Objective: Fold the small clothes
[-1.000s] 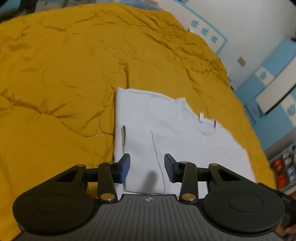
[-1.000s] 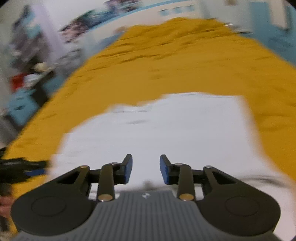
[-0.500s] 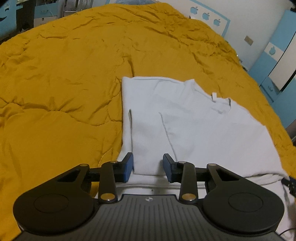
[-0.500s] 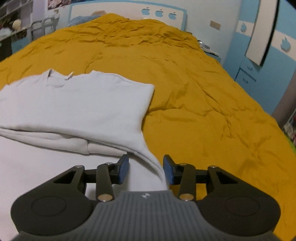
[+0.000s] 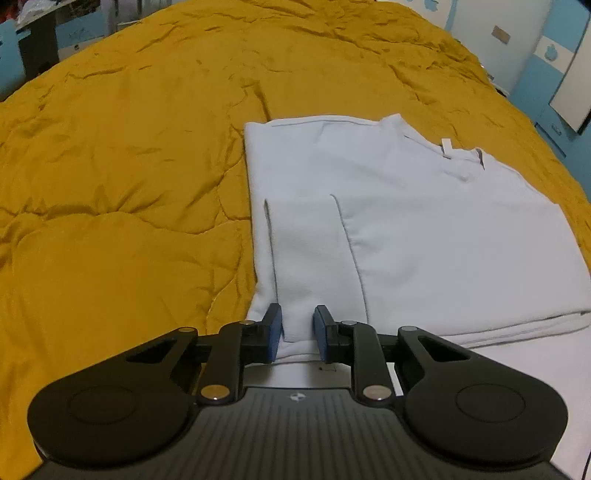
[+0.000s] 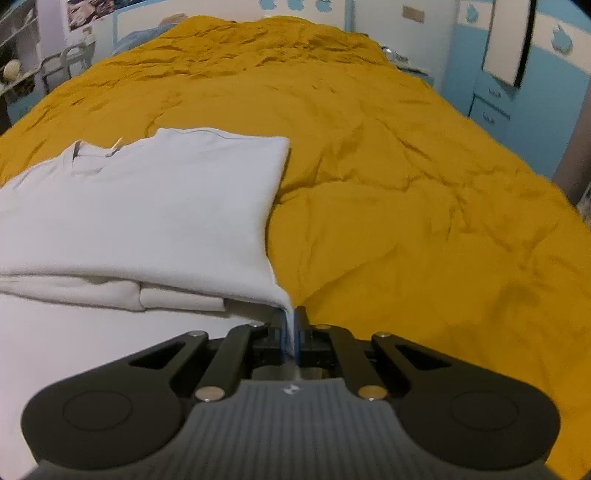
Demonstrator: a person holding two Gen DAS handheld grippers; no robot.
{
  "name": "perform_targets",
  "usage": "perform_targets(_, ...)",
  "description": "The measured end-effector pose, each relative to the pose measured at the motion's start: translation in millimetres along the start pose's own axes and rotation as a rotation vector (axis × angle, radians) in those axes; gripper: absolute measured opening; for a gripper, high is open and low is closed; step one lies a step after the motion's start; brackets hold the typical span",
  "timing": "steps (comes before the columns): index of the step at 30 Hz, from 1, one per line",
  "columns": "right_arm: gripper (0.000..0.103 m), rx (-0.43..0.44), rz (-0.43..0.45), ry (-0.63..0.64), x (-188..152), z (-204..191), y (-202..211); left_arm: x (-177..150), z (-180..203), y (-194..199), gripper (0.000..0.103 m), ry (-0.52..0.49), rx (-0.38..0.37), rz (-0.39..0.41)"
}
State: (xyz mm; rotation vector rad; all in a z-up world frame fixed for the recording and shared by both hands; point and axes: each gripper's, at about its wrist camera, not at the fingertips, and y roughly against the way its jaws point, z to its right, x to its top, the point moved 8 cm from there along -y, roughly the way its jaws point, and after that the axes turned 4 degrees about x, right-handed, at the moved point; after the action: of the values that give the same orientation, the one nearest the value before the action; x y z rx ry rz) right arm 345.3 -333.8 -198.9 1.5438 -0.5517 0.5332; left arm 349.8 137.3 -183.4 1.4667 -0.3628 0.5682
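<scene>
A white shirt [image 5: 424,236] lies flat on a bed covered by a mustard-yellow quilt [image 5: 122,177], partly folded, its collar with a small white tag [image 5: 446,147] pointing away from the cameras. In the left wrist view a sleeve [image 5: 306,258] is folded in over the body of the shirt and runs lengthwise toward the camera. In the right wrist view the shirt [image 6: 147,206] shows its near edge stacked in several layers, with the top layer's corner drawn up toward the camera.

The left claw [image 5: 297,334] sits at the near end of the folded sleeve, its blue-padded fingers apart with the sleeve's cuff end between them; whether the pads touch the cloth is not clear. The right claw [image 6: 291,338] is closed tight on the lifted near corner of the shirt, a thin strip of white cloth pinched between its fingers.

Around the bed stand blue and white walls with apple shapes [image 6: 291,4], a blue cabinet [image 6: 491,107] at the right, and shelves [image 6: 18,70] at the far left.
</scene>
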Motion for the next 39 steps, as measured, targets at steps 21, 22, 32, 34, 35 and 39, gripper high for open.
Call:
perform_targets(21,0.0,0.116,0.126,0.095,15,-16,151,-31,28,146,0.028,-0.259,-0.048,0.137)
perform_targets(22,0.0,0.123,0.13,0.118,12,-18,160,-37,31,156,0.03,-0.289,-0.055,0.152)
perform_targets(32,0.013,0.251,0.092,0.34,-51,-44,227,-117,63,200,0.034,-0.606,-0.094,0.158)
perform_targets(34,0.032,0.263,0.052,0.374,-75,-48,230,-131,62,199,0.036,-0.625,-0.08,0.143)
perform_targets(35,0.032,0.258,0.028,0.385,-86,-49,230,-137,59,198,0.038,-0.62,-0.074,0.132)
perform_targets(39,0.034,0.228,-0.091,0.365,-135,-37,228,-161,49,192,0.044,-0.6,-0.068,0.084)
